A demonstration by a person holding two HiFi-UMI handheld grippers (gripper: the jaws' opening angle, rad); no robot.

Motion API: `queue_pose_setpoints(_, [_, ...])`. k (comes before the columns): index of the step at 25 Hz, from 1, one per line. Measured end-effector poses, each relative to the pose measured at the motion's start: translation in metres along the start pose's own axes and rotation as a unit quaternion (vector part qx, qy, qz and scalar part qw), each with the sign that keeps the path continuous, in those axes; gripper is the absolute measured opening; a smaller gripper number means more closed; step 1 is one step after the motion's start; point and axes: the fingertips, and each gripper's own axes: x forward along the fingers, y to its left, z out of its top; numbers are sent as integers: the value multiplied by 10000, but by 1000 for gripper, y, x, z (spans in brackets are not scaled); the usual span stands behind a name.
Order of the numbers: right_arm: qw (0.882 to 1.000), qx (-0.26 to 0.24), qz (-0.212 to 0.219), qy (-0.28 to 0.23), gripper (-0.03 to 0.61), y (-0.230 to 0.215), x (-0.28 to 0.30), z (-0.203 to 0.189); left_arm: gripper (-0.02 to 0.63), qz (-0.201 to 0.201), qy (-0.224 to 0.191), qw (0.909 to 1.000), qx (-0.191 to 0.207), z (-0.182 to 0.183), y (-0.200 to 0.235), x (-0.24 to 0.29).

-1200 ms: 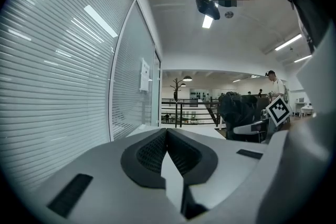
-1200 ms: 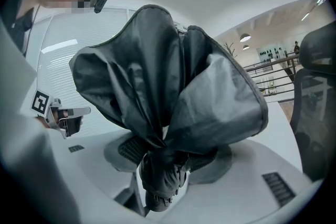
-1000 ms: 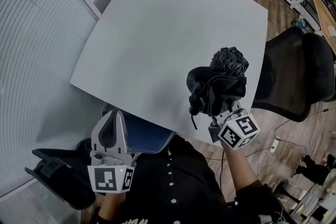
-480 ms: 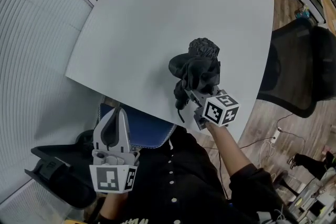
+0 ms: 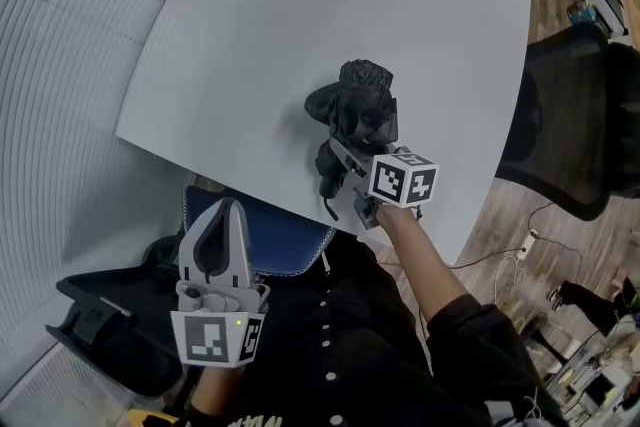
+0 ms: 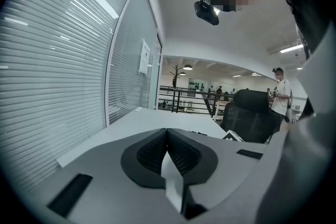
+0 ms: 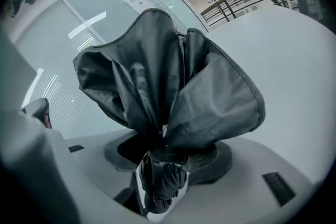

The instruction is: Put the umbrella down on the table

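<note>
A black folded umbrella [image 5: 356, 110] with bunched fabric hangs low over the white table [image 5: 300, 5], close to its near edge. I cannot tell whether it touches the tabletop. My right gripper [image 5: 345, 153] is shut on its lower end, and its marker cube sits just behind. In the right gripper view the umbrella [image 7: 168, 71] rises out of the right gripper [image 7: 165, 157], fabric spreading above the pads. My left gripper [image 5: 222, 211] hovers below the table edge near my body. In the left gripper view the left gripper [image 6: 167, 135] is shut with nothing in it.
A black mesh office chair [image 5: 585, 105] stands at the table's right side. A blue chair seat [image 5: 270, 240] sits under the near edge, and a black chair part [image 5: 100, 335] lies at lower left. Slatted blinds [image 5: 60, 65] run along the left. Cables and a power strip [image 5: 523, 270] lie on the wooden floor.
My right gripper has carried the umbrella down and to the left, over the table's near edge, and rolled as it went. My left gripper has sunk a little.
</note>
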Motion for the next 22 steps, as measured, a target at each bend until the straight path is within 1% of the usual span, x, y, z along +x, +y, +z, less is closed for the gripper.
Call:
queue_pose_setpoints(3, [9998,87,-106,155,236,-6,11,-6,15,-22,55,10000,-20,-3,-1,2])
queue_pose_setpoints(8, [9987,430,-132,226,236,-12,22,-8,15,-48,123,9999,-43,-7,-3,5])
queue_pose_setpoints(14, [9976,519,-351,311,238,-17,37,-8,15,-53,212,9997,-79,-12,1,9])
queue_pose_setpoints(22, [9942,925,-519,179,239,-24,50,-7,15,-74,282,9995,-123,-17,8,15])
